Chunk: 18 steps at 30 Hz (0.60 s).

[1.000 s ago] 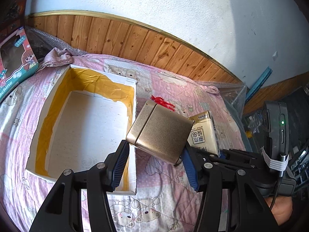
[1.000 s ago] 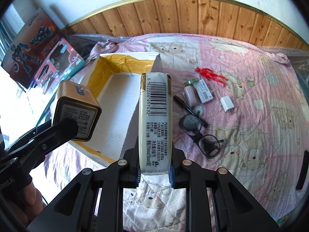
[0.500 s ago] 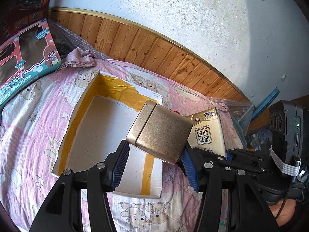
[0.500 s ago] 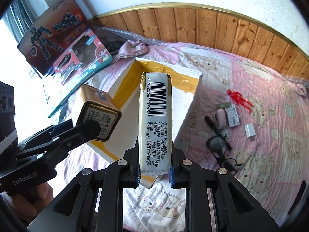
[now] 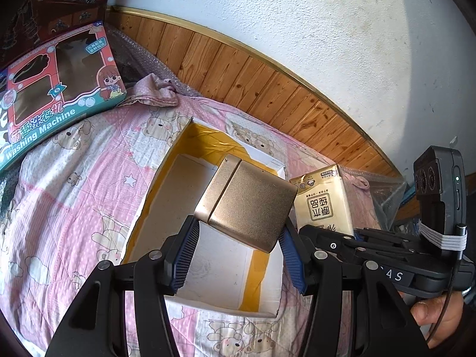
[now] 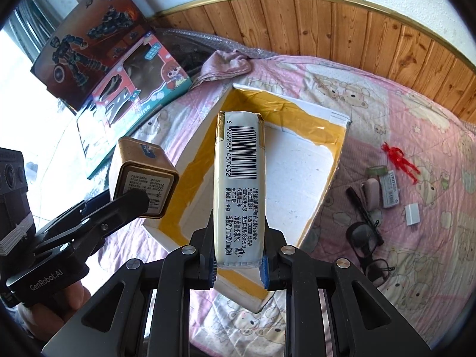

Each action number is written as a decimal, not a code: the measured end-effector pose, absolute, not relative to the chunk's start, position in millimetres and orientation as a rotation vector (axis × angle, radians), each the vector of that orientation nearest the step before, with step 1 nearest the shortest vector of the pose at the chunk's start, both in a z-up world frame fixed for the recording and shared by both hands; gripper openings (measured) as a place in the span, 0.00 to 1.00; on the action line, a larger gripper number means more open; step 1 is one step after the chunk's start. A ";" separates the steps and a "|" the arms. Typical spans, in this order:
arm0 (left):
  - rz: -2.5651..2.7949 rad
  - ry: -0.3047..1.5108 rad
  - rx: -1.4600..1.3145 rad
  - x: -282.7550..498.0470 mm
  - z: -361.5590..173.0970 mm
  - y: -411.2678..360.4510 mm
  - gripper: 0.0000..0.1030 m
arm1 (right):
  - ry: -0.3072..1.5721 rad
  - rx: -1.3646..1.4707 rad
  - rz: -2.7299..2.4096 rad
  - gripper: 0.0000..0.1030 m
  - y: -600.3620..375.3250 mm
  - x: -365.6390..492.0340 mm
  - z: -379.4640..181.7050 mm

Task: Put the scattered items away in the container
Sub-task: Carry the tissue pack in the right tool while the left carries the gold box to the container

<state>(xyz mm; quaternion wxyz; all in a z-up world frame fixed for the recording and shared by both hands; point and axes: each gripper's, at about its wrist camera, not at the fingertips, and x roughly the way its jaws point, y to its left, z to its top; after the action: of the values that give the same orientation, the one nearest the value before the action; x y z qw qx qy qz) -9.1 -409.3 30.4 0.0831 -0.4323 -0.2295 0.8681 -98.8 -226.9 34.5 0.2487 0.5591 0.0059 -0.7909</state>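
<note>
"Washing Machine" on toy box (image 5: 56,95); "GenRobot.AI" on left tongs (image 6: 142,205).

A pink bed cover (image 6: 372,113) with little bears lies over the bed. Behind the bed is a wall of brown wood boards (image 5: 267,89) with a gold strip on top, and above that the wall is white (image 5: 297,29). A toy box with a cartoon girl and the words "Washing Machine" (image 5: 56,89) leans at the far corner of the bed. Behind it stands a dark toy box with a robot picture (image 6: 86,38). A crumpled pink cloth (image 6: 226,62) lies beside the toy boxes, and clear bubble wrap (image 6: 208,41) lies along the wood wall.
</note>
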 end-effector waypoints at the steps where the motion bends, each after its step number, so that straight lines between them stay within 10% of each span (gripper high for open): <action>1: 2.594 -0.688 -1.294 -11.3 29.7 -411.5 0.54 | 0.018 1.523 -2.152 0.22 -229.2 -102.1 34.5; 18: 2.553 -0.615 -1.428 -73.9 -0.6 -393.8 0.54 | 0.007 1.604 -2.141 0.22 -227.9 -161.5 3.8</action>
<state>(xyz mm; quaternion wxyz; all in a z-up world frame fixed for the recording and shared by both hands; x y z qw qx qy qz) -73.9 -393.8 -0.6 0.0762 -0.4764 -0.2050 0.8516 -161.5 -227.9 3.8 0.2311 0.5834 0.0026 -0.7786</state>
